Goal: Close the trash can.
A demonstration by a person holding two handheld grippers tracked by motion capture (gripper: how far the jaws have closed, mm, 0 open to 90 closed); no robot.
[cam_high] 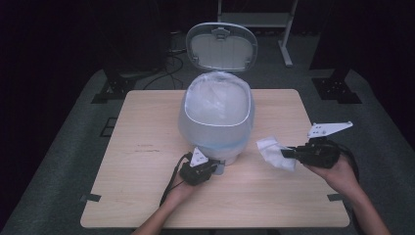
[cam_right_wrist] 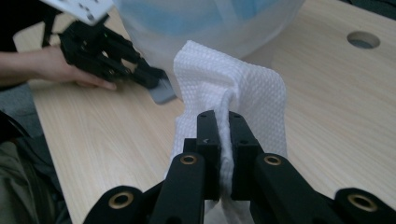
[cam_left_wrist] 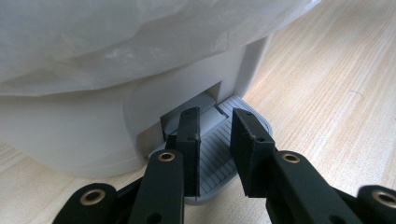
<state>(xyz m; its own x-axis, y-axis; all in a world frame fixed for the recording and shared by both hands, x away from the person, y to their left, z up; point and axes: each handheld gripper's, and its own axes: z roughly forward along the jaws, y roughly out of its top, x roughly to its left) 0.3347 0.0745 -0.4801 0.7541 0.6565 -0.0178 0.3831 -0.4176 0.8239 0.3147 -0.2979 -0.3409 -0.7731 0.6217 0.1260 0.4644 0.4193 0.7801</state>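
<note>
High view: open bin holds a plastic liner.

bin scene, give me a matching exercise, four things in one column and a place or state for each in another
Things:
1. lid
2. paper towel
3. pedal
4. bag

Places or states:
a. pinched between the right gripper's jaws
b. under the left gripper's parted jaws
c. raised behind the bin
d. lining the bin, folded over its rim

Pairs: 1-c, 2-a, 3-b, 4-d
</note>
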